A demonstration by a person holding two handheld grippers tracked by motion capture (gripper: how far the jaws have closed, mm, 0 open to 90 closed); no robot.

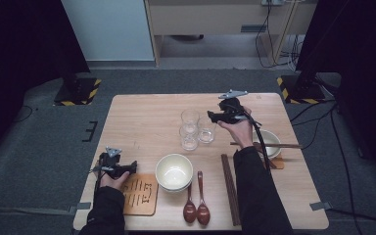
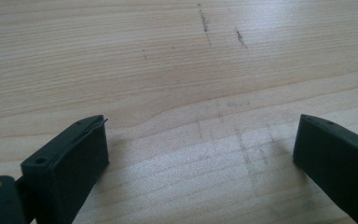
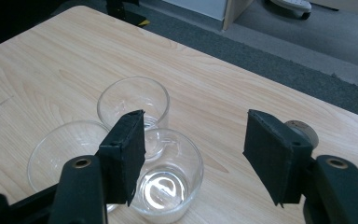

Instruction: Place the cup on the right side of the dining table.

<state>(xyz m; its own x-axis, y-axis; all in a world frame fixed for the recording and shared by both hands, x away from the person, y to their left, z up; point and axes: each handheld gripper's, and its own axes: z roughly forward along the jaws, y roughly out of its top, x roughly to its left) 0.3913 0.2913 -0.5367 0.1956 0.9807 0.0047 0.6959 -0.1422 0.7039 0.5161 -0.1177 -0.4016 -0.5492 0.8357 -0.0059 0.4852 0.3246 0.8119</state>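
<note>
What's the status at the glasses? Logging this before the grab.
Right gripper open above nearest glass, no contact. Left gripper open, over bare table. Two other glasses crowd it closely.

The table (image 1: 142, 117) is pale wood with a fine grain and a matt, smooth face, scuffed with faint dark marks. Three glasses (image 1: 190, 120) near its middle are clear and glossy. Nearer the person than these, the bowl (image 1: 174, 171) looks like glazed cream ceramic. Just right of the bowl, two spoons (image 1: 190, 208) are glossy reddish-brown wood, and the chopsticks (image 1: 229, 188) dark matt wood. Left of the bowl, the mat (image 1: 141, 195) looks like light wood. The right gripper (image 3: 193, 149) has matt black plastic-looking jaws.
</note>
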